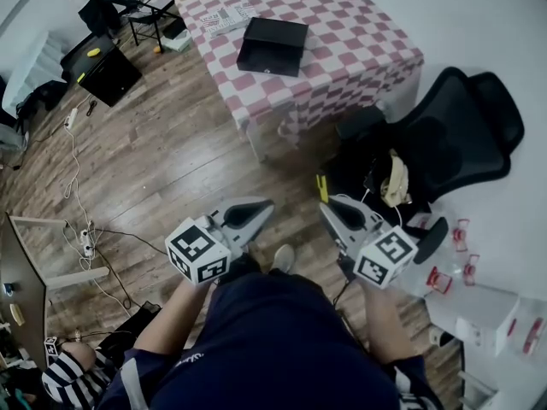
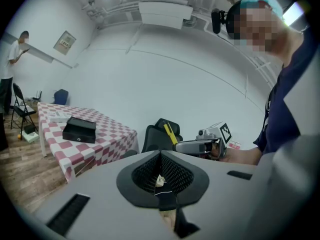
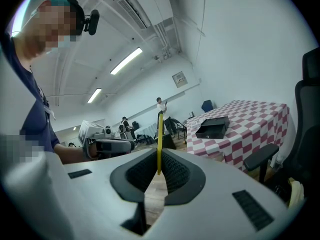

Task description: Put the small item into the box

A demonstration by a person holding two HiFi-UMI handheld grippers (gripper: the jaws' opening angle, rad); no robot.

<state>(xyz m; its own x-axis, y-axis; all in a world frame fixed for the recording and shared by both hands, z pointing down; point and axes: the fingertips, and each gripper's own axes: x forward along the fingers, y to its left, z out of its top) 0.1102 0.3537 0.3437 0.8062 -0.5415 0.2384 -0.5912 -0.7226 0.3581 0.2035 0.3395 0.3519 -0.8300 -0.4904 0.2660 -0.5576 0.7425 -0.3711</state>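
A black box [image 1: 272, 45] lies on the red-and-white checked table [image 1: 359, 32] at the far end of the head view; it also shows as the box [image 2: 79, 130] and the box [image 3: 212, 126]. I stand well short of the table with both grippers held at waist height. My left gripper [image 1: 259, 211] is shut on a small pale item [image 2: 160, 180] deep between its pads. My right gripper [image 1: 328, 209] is shut on a thin yellow strip [image 3: 159, 139] that sticks up from its jaws, seen too as the yellow strip [image 1: 322, 188].
A black office chair [image 1: 444, 135] stands right of me, close to the table's corner. Cables [image 1: 81, 229] run over the wooden floor on the left. A black case [image 1: 102, 67] and a folding chair [image 1: 145, 11] sit beyond. White shelving with red clips [image 1: 479, 306] is at lower right.
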